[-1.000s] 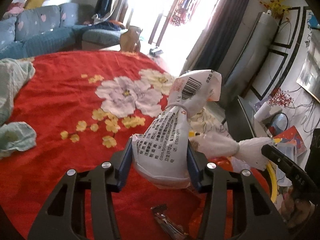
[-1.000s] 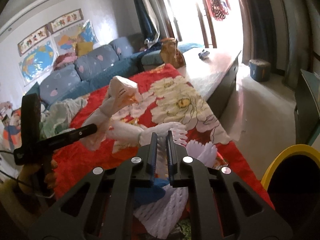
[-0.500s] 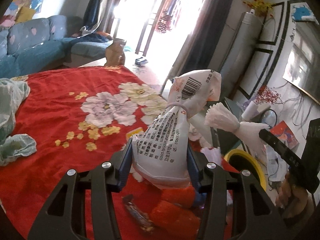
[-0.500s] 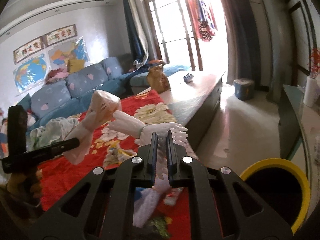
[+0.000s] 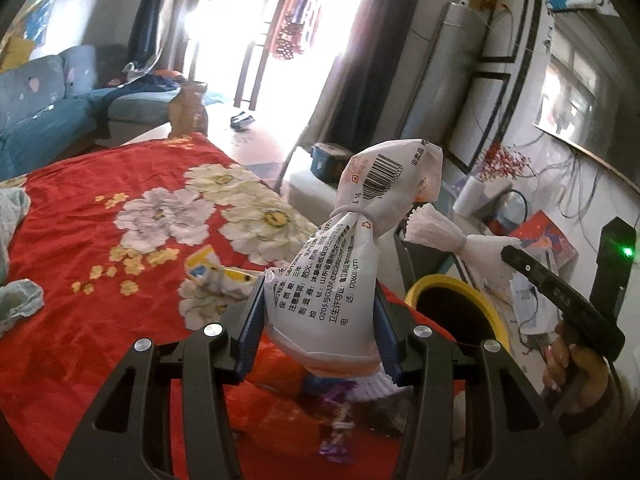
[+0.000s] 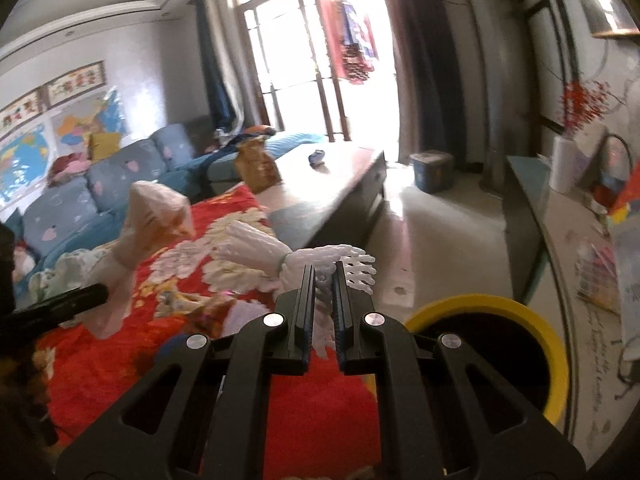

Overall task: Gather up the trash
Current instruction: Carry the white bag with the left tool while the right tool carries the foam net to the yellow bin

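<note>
My left gripper (image 5: 318, 324) is shut on a white printed plastic bag (image 5: 340, 272) tied at its neck, with a barcode on the puffed top. It hangs above the edge of the red flowered cloth (image 5: 100, 280). My right gripper (image 6: 322, 280) is shut on a white foam net sleeve (image 6: 304, 260) bound with a band, also seen as the foam sleeve (image 5: 444, 236) in the left wrist view. The yellow-rimmed black bin (image 6: 492, 344) stands on the floor just right of both grippers, its rim (image 5: 440, 284) showing behind the bag. The bag (image 6: 156, 216) appears at the left in the right wrist view.
More wrappers (image 5: 216, 276) and scraps (image 5: 340, 424) lie on the red cloth. Crumpled pale cloths (image 5: 16, 300) sit at its left edge. A blue sofa (image 6: 100, 184), a low wooden table (image 6: 328, 176), a blue box (image 6: 432, 170) and a cluttered side shelf (image 6: 580, 248) surround the spot.
Both grippers have swung right and risen a little, still holding the bag and the foam sleeve. The yellow bin has come into view beside them.
</note>
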`<state>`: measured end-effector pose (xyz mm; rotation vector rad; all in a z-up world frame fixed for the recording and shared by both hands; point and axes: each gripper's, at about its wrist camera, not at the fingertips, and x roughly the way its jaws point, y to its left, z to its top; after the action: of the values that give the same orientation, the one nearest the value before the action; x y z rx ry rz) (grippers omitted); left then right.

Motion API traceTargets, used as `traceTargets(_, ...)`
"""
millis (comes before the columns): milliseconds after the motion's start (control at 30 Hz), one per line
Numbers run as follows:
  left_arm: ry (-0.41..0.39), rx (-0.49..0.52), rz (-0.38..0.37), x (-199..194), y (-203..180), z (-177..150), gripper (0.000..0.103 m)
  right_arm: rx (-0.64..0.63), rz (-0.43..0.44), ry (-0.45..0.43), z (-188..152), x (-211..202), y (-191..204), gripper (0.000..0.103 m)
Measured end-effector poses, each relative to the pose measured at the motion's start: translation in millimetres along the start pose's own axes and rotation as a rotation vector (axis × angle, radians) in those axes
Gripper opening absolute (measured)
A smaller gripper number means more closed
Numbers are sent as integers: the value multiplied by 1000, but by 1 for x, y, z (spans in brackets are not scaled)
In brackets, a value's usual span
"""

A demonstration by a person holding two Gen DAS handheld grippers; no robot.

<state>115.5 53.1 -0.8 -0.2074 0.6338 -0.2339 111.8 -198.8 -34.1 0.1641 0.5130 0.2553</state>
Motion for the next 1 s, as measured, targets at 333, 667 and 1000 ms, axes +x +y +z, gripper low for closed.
traceTargets(333,53,65,-41,14,-43,-12,47,52,-92,6,-4,-13,-41,5)
traceTargets(667,98,118,-49,31,-77,-20,47,123,-192,16,-12,-26,-90,5)
traceTargets(1000,142,172,-48,48,-109,-30,47,150,-229,57,-20,-28,-118,5)
